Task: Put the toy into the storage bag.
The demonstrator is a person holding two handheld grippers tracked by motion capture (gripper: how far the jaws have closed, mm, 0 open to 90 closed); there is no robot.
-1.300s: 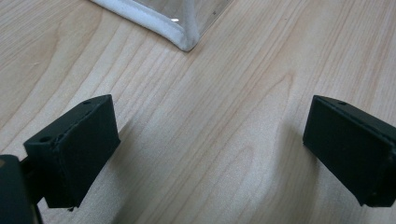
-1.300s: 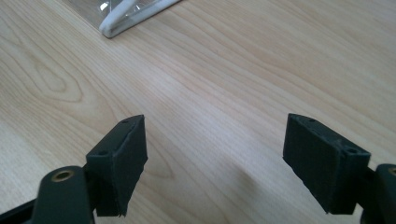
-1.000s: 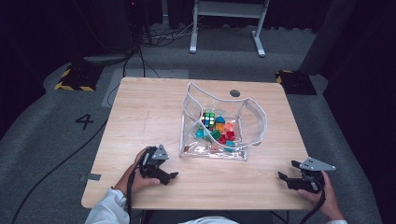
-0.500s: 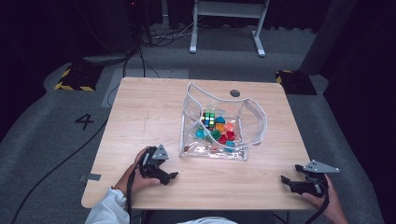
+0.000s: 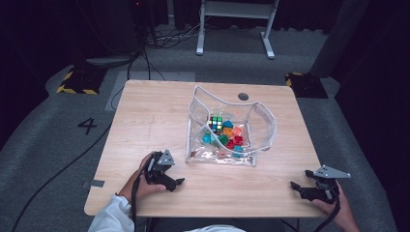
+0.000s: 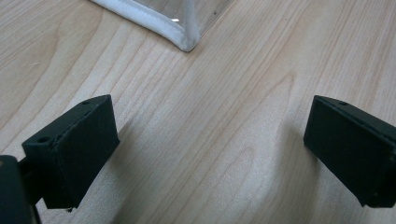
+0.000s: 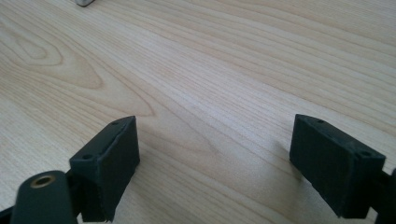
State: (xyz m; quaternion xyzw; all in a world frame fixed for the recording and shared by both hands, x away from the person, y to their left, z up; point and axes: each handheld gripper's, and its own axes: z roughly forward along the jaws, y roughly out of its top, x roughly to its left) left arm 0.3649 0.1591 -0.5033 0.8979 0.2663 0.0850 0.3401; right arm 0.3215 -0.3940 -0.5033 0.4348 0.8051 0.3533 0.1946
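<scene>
Bench (image 5: 145, 111) is the biggest thing here: pale wood, mostly bare, which leaves you room to work on both sides of the load. Floor beside it carries a painted "4" (image 5: 89, 125), likely a station marker; that's the only writing you can read, no brand or label on anything else.

Clear zip pouch (image 5: 232, 128) sits right of centre, mouth gaping upward and walls propped open, so you can reach in from above. Its white-edged corner (image 6: 187, 42) lies just ahead of your left tool. Inside: a colour puzzle cube (image 5: 216, 124) toward the back, loose small bright blocks (image 5: 231, 139) bunched in front of it.

Left tool (image 5: 180, 182) rests low on the bench near the pouch's near-left corner, jaws wide apart, nothing between them. Right tool (image 5: 296, 187) is parked at the near-right edge, well apart from the pouch; its jaws have just been opening and stand wide, empty. Both look staged for a start.
</scene>
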